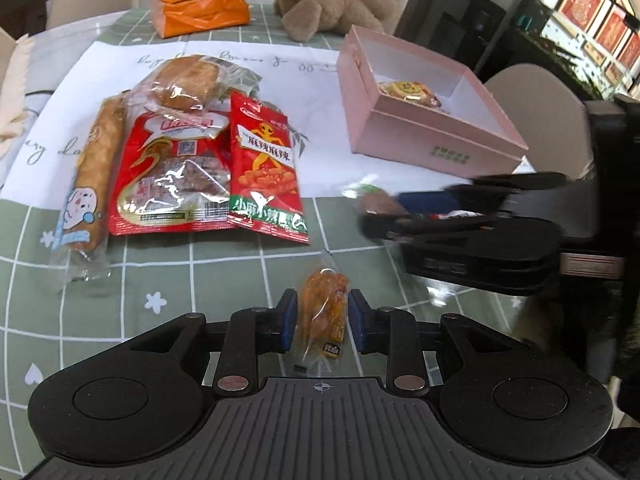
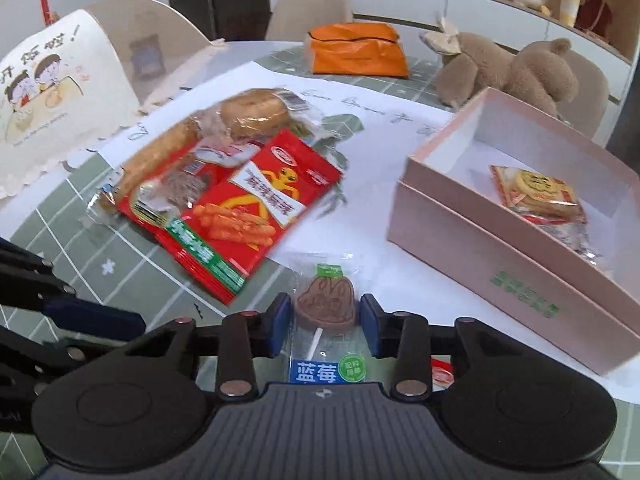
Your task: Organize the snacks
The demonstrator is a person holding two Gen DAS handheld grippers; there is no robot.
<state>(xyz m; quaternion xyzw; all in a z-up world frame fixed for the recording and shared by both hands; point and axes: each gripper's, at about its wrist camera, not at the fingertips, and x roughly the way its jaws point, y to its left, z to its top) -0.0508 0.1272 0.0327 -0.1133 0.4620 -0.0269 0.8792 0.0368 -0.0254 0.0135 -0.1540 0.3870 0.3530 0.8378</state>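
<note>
Holding one small snack each, the two tools sit low over the green checked counter (image 1: 168,264). The left hand-held gripper (image 1: 322,314) brackets an orange wrapped snack (image 1: 324,312); its pads look just shy of the wrapper, so the grip is uncertain. The right hand-held gripper (image 2: 325,326) is clenched on a chocolate lollipop (image 2: 325,298) in clear wrap. The pink box (image 2: 500,256) lies to the right, one biscuit pack (image 2: 536,194) inside. Lift clear over the near wall before releasing.
</note>
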